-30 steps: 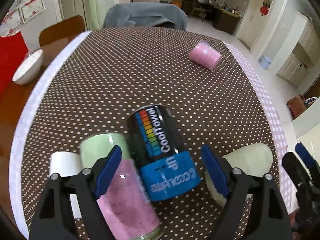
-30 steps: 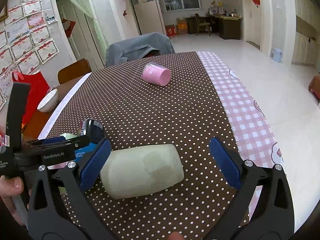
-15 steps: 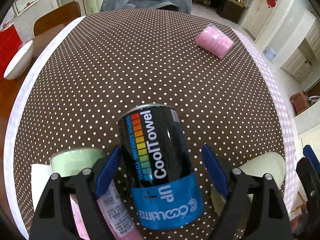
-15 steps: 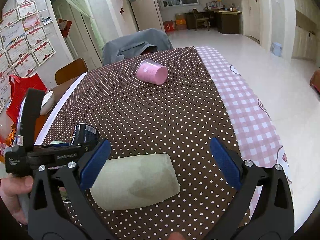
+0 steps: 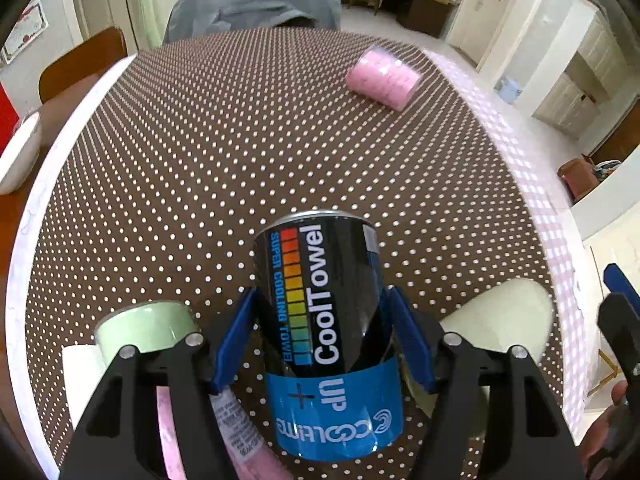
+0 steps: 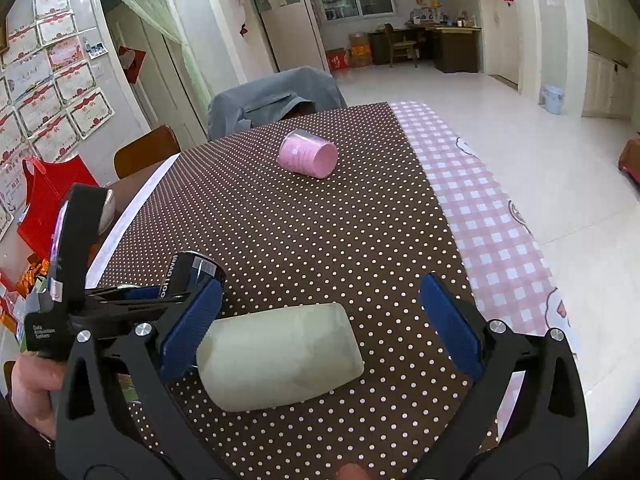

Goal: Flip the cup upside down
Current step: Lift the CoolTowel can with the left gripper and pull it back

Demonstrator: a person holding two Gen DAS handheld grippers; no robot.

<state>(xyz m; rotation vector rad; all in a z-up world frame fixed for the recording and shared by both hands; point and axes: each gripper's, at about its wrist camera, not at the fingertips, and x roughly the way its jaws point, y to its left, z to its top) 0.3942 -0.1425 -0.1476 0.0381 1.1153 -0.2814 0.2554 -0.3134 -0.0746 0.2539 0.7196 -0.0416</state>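
My left gripper (image 5: pixel 320 340) clamps the black CoolTowel can (image 5: pixel 320 304); my right gripper (image 6: pixel 320 320) is wide open around the pale green cup (image 6: pixel 280 360), lying at 6 o'clock.

- The green-lidded jar (image 5: pixel 146 326) at lower left is half hidden behind the left gripper (image 5: pixel 322 336).
- The white bowl (image 5: pixel 18 156) is cut off by the left edge.
- The black can (image 6: pixel 192 276) is mostly hidden in the right wrist view.

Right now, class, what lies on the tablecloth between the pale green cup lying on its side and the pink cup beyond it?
Nothing: in the right wrist view only bare dotted tablecloth runs from the pale green cup to the pink cup.
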